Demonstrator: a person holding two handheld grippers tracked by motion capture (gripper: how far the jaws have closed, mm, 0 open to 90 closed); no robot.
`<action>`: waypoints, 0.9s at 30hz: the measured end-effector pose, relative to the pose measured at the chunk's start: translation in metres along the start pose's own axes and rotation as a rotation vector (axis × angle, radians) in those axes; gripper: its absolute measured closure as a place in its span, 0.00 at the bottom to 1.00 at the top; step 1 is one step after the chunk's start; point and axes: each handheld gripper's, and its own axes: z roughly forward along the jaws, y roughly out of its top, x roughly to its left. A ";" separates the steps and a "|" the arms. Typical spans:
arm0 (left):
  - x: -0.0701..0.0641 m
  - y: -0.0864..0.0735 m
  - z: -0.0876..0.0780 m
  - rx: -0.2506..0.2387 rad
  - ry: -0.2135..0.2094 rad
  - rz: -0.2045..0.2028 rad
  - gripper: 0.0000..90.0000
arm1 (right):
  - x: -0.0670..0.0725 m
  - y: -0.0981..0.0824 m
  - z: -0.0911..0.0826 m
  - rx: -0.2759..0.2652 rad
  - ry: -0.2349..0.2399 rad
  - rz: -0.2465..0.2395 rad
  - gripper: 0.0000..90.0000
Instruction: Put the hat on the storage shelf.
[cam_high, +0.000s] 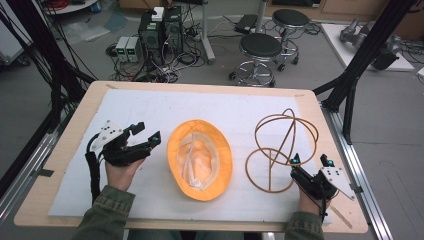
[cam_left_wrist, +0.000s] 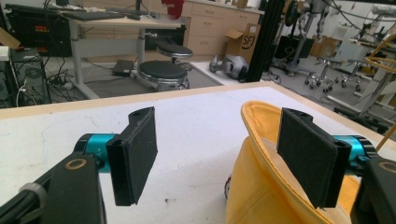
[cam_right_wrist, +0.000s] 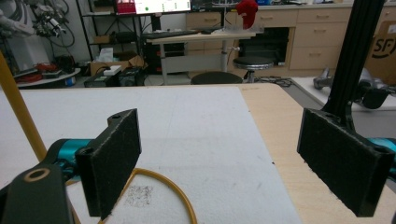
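Black, foam-faced jaws stand wide apart on the left gripper (cam_high: 147, 134), which hovers over the white foam sheet (cam_high: 140, 107) near the table's left edge, holding nothing and aimed at the orange cloth bucket hat (cam_high: 200, 160) lying crown-down with its pale lining up, in the middle of the sheet toward the near edge. In the left gripper view the hat's brim (cam_left_wrist: 261, 135) sits just in front of one of the jaws, so this hand looks to be lining up a pinch on that left brim. A clean approach is to slide one jaw under the brim and the other inside it, taking a single layer of cloth near the rim, not the loose lining. To the right of the hat stands the tan wire stand of looped hoops (cam_high: 282, 147), near the sheet's right edge. The right gripper (cam_high: 311, 160) hovers just beside the stand's base ring (cam_right_wrist: 163, 186), near the table's near right corner, its jaws also spread and empty. Judging by this, it should steady the base ring before the hat is lifted across, since the light frame could tip or skid.
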 end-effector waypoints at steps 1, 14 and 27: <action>-0.001 0.000 0.002 0.002 -0.003 -0.004 0.32 | 0.000 0.000 0.000 0.000 0.000 0.000 0.14; -0.010 -0.004 0.026 0.081 -0.012 -0.004 0.33 | 0.000 -0.001 0.002 0.015 0.002 0.002 0.14; -0.029 -0.004 0.053 0.189 -0.034 -0.038 0.35 | -0.001 -0.001 0.002 0.010 -0.005 0.017 0.14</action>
